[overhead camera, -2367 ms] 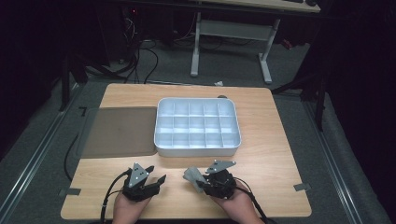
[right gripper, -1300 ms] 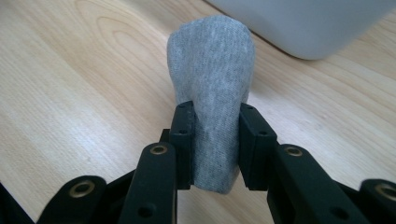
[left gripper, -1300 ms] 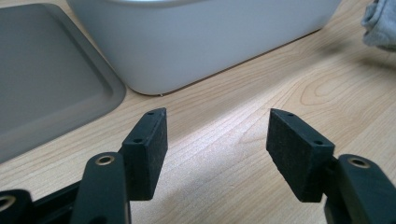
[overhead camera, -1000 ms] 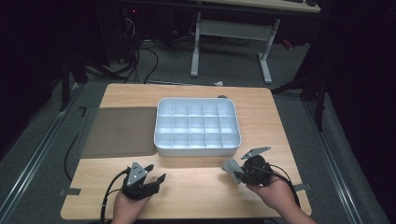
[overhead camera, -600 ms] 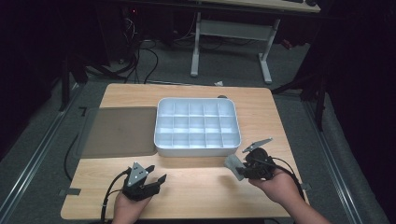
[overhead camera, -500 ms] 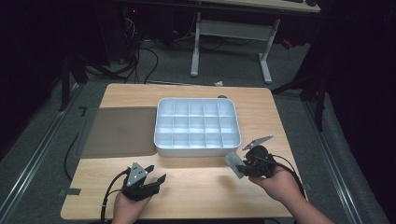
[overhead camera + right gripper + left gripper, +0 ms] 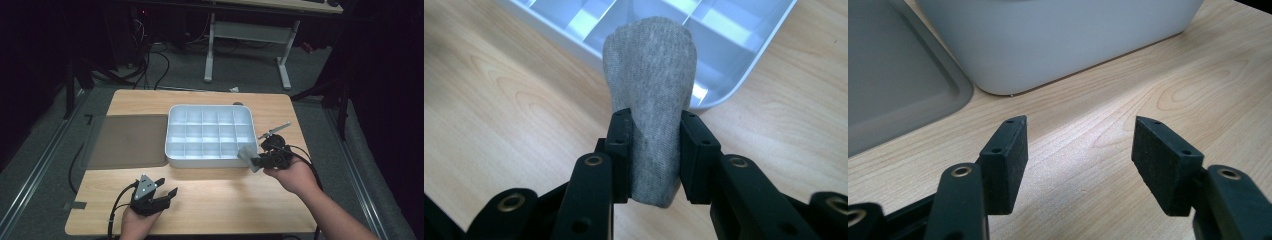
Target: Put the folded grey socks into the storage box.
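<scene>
A rolled grey cloth [image 7: 649,105] is clamped in the right tool [image 7: 651,150], held over the near right corner of the empty white divided tray [image 7: 210,159]. Placing it in a compartment seems left. The left tool [image 7: 1075,160] rests open on the table [image 7: 220,200].

The counter [image 7: 240,195] is pale wood with a visible grain and a smooth, faintly satin finish. The compartment tray [image 7: 209,132] looks like white plastic, smooth and slightly glossy, catching light on its dividers. Beside it, the flat grey lid [image 7: 127,141] appears as matt plastic with a smooth, moulded rim. The right tongs [image 7: 655,131] are matt black plastic with brass-coloured rivets, and the left tongs [image 7: 1080,150] have dull, finely grained pads. The rolled grey cloth [image 7: 651,105] is soft, heathered knit, slightly fuzzy.
</scene>
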### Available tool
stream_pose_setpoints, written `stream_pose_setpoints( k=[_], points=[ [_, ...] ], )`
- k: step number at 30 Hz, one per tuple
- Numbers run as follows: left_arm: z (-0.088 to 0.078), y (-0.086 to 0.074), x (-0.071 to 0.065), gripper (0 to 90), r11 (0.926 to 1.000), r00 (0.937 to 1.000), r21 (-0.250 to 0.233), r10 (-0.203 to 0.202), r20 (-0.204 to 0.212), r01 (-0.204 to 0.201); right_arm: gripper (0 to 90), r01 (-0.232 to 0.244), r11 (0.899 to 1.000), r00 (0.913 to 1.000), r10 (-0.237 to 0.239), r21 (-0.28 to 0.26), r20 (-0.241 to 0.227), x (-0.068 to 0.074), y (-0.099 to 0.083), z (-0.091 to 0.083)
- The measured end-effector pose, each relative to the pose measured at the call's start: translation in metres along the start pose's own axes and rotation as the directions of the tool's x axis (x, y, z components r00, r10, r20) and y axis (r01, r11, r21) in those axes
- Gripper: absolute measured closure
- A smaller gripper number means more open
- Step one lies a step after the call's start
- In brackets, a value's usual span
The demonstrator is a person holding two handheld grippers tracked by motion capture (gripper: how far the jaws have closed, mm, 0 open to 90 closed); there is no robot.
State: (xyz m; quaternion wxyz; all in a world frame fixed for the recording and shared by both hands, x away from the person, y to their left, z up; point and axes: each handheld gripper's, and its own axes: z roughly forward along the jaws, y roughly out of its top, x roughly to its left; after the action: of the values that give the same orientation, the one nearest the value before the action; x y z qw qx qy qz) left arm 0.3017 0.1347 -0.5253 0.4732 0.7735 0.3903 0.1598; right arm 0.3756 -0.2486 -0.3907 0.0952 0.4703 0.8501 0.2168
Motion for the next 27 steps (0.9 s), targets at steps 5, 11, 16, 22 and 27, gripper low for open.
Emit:
stream_pose_setpoints(
  k=[5,11,16,22,27],
  points=[
    [0.001,0.000,-0.001,39.7,1.0000,1.0000,0.000,0.007,0.001,-0.007,70.9,-0.009,1.000,0.9997,0.008,0.022,0.023,-0.006,0.016,0.008],
    [0.002,-0.001,-0.001,39.6,1.0000,1.0000,0.003,0.009,-0.001,-0.009,71.0,-0.028,0.998,0.9981,0.025,0.054,0.056,-0.015,0.033,0.022],
    [0.002,-0.001,-0.001,39.4,1.0000,1.0000,0.002,0.009,-0.002,-0.009,71.4,-0.054,0.993,0.9940,0.043,0.102,0.100,-0.020,0.043,0.037],
    [0.002,-0.001,-0.002,39.3,0.9998,0.9999,0.007,0.016,0.001,-0.016,72.1,-0.055,0.986,0.9889,0.031,0.158,0.146,-0.021,0.050,0.052],
    [0.002,-0.001,-0.002,39.2,0.9998,0.9998,0.007,0.019,0.000,-0.019,73.0,-0.033,0.975,0.9871,-0.003,0.220,0.160,-0.019,0.054,0.064]
  ],
)
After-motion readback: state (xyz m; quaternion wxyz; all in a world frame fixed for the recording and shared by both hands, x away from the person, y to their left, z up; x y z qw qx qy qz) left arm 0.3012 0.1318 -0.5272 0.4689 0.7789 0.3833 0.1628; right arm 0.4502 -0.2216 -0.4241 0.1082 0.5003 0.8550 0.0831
